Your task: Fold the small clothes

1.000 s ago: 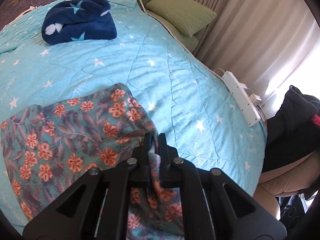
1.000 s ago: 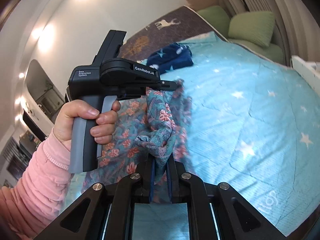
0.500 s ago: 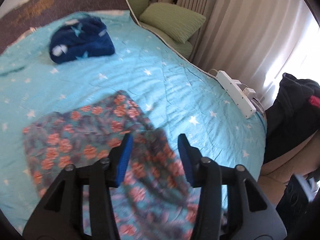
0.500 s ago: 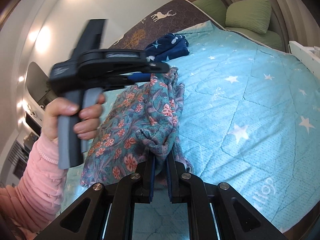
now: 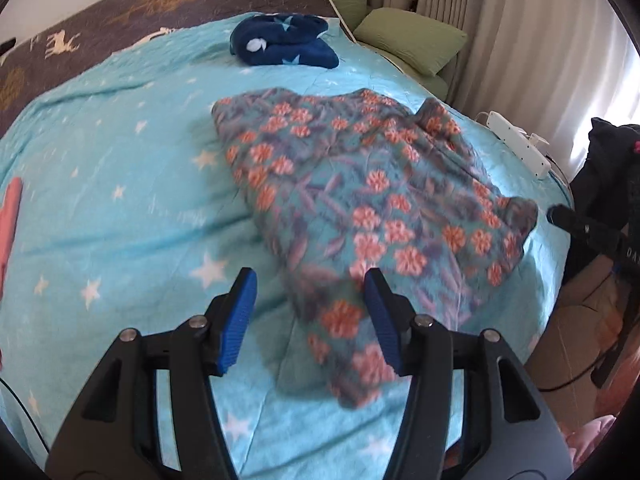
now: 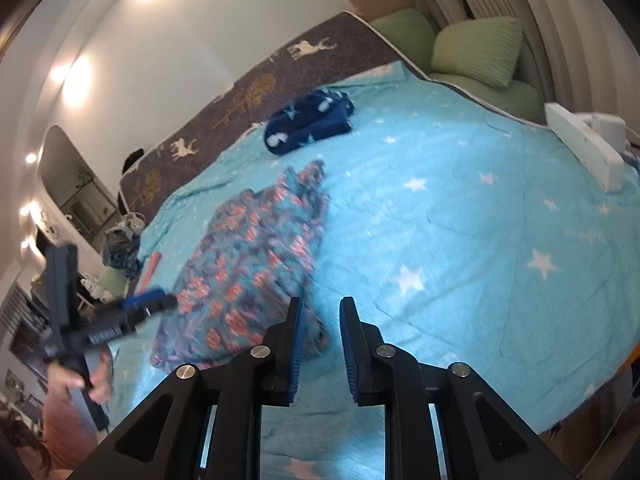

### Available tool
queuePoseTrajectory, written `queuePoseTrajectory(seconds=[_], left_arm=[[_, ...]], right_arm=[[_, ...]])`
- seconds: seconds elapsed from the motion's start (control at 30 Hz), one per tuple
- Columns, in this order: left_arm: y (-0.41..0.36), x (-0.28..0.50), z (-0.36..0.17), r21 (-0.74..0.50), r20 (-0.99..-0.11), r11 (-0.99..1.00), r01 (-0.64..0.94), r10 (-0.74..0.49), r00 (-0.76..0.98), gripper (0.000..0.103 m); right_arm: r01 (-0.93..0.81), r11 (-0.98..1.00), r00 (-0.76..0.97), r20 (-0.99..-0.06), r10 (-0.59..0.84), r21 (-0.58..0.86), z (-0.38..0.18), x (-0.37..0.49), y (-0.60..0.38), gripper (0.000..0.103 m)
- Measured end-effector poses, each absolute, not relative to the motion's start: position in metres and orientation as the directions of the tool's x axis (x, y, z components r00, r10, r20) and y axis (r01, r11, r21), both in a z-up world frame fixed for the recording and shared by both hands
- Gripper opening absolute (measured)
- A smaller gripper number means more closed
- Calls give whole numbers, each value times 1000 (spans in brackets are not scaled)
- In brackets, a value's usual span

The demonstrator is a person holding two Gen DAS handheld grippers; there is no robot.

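Note:
A teal garment with orange flowers lies folded over in a rough heap on the star-patterned bed cover. My left gripper hovers over its near corner. Its jaws are opening, and the cloth lies below them, not pinched. In the right wrist view the garment lies left of my right gripper. Those jaws are also opening and hold nothing, with the cloth's edge just beside the left finger. A hand holds the left gripper at the far left.
A folded navy star garment sits near the dark deer-print headboard cover. Green pillows and a white power strip line the right bed edge. Dark clothes hang on a chair. A pink item lies at the left.
Both grippers let go of the floral garment, which dropped onto the bed. The left gripper swung back and away to the left. The right gripper drew back a little.

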State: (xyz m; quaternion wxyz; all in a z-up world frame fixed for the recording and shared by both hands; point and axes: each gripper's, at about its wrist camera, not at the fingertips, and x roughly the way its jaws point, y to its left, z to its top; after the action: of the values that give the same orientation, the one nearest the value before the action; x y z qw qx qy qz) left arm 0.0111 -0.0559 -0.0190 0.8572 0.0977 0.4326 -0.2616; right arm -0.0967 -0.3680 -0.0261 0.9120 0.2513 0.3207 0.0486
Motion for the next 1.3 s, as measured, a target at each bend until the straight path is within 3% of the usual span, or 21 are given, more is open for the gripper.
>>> queuePoseTrajectory(seconds=[0.07,0.1,0.13,0.2,0.27,0.3,0.33,0.5,0.63,0.87,1.13,1.3], left_arm=[[-51,3,-19,-64,-786,841,537,-374,492,57],[-51,-3,-18,-58,-780,836,545,-379,498,62],[-53,-9,-19,-46,-775,833,551,-378,507,70],[-56,-22,-21,2,-763,820,572,-368,531,71],[-63,-35,-27,57,-766,796,602,-352,538,71],[-65,-41,-30,80,-764,784,615,-348,544,71],[-65,-45,-32,91,-762,779,620,-347,547,71],[-67,-43,-43,115,-757,790,602,-323,568,71],[-55,-36,-40,50,-749,823,566,-343,566,71],[-38,-52,-41,95,-756,821,563,-308,577,71],[-39,-38,-45,16,-765,854,521,-325,556,71],[-37,-40,-37,50,-738,867,496,-303,603,73]], right_arm=[[34,876,774,-567,281,481,-23,-85,-358,43],[26,887,763,-582,281,462,-23,-79,-352,51],[24,898,754,-597,273,440,-23,-74,-347,52],[42,917,736,-633,240,397,-27,-65,-340,52],[72,913,720,-654,231,402,-30,-60,-341,47],[85,907,715,-659,233,412,-31,-58,-343,21],[93,902,711,-662,237,422,-30,-57,-345,10],[97,874,741,-620,256,476,-20,-65,-351,10],[112,851,740,-614,274,514,-18,-63,-353,10],[80,796,750,-562,348,600,-10,-69,-359,10],[162,807,713,-633,303,568,-32,-70,-364,10],[169,820,716,-640,280,547,-31,-72,-364,10]])
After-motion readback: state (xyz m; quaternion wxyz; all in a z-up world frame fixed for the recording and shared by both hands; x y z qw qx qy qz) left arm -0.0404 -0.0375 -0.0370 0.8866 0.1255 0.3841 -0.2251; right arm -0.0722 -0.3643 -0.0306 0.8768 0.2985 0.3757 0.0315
